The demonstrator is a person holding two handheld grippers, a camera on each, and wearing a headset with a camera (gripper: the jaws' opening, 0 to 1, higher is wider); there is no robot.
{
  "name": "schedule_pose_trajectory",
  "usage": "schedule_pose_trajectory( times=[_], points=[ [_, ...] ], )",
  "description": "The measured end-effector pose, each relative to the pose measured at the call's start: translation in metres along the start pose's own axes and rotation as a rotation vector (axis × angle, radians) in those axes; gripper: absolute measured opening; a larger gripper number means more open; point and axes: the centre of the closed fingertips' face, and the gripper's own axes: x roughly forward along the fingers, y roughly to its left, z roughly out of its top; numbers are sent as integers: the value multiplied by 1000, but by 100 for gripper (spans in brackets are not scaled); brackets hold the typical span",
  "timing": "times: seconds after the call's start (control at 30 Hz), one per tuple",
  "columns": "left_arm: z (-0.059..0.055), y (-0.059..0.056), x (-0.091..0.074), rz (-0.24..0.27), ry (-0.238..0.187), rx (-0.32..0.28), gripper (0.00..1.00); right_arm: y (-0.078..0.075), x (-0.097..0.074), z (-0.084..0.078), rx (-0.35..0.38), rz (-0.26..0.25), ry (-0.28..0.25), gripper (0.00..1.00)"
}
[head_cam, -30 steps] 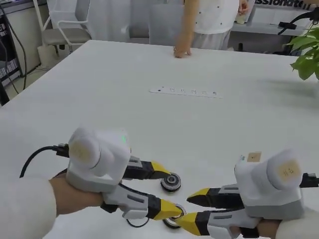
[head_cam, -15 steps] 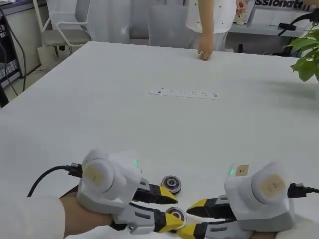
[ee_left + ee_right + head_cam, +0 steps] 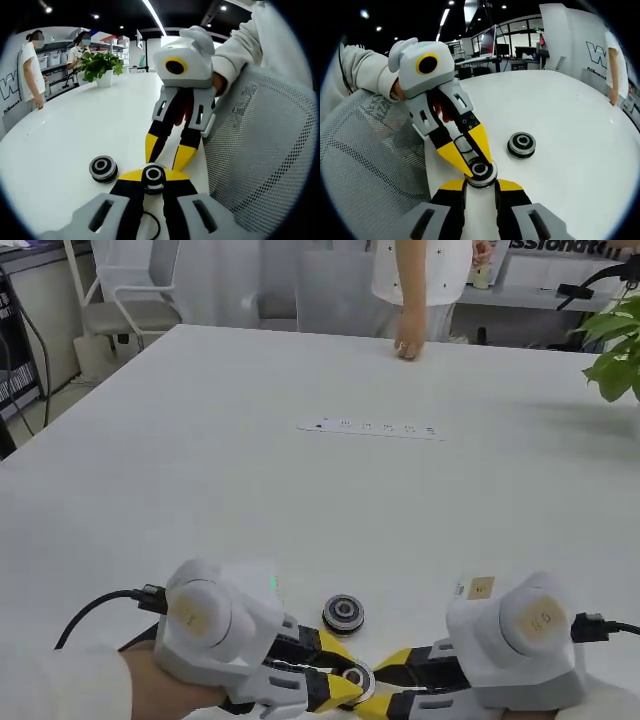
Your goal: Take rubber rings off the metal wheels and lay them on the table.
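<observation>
Jaws closed in: left gripper [image 3: 152,174] clamps one metal wheel [image 3: 481,170].
Right gripper [image 3: 481,184], apart a second ago, meets it, grip unclear; stripping can probably start.

Partial lettering "ssionat" on far wall sign [image 3: 556,246]; large "W" on wall panel [image 3: 596,52]

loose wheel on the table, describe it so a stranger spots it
On the white table, go to the near edge, where the left gripper and right gripper meet. Just beyond their tips a metal wheel lies flat and untouched; its twin is clamped in the left gripper.
</observation>
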Motion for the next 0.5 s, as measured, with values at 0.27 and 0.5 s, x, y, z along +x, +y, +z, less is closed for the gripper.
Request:
schedule_pose_trajectory(
  times=[0.27, 0.5],
  points=[
    [1, 1, -1, 4, -8, -22, 8, 0, -2, -3, -22, 2, 20, 15],
    [2, 0, -2, 0, -16, -39, 8, 0, -3, -4, -30, 2, 27, 10]
  ],
)
